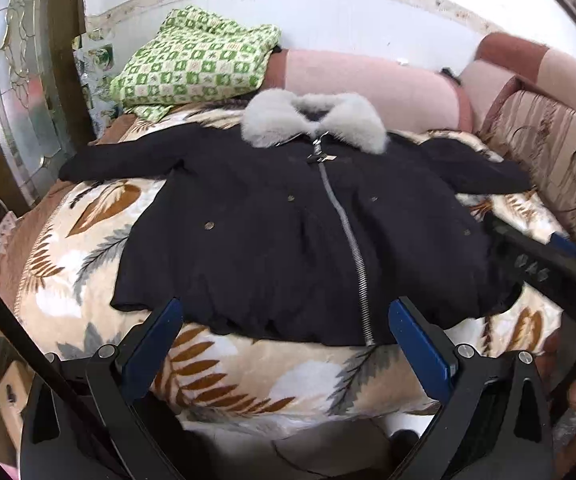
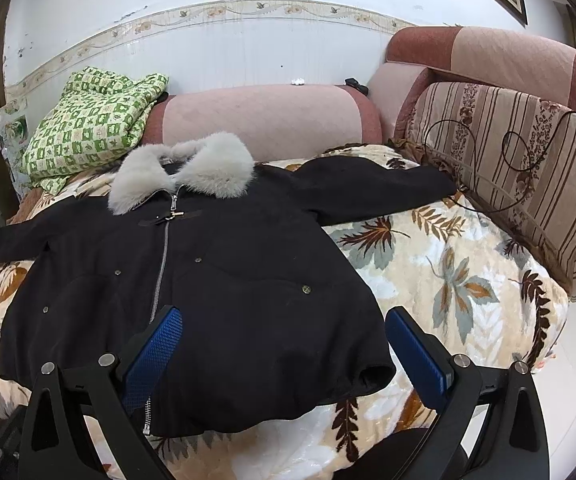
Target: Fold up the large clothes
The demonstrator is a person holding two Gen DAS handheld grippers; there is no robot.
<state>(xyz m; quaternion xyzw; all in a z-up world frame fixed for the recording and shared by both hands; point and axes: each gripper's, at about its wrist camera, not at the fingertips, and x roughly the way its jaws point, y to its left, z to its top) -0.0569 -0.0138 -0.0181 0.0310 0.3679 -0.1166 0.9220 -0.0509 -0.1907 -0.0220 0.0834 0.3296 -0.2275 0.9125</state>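
We are facing a black coat [image 1: 288,232] lying flat on the blanket [image 1: 88,240], collar [image 1: 316,120] toward the far edge, hem toward us. Both the left gripper [image 1: 284,320] and right gripper [image 2: 284,328] are hovering wide open, empty, over the hem.

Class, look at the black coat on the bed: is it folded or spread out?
Spread out. The black coat lies flat, front up, zip closed, both sleeves stretched sideways on the leaf-print blanket.
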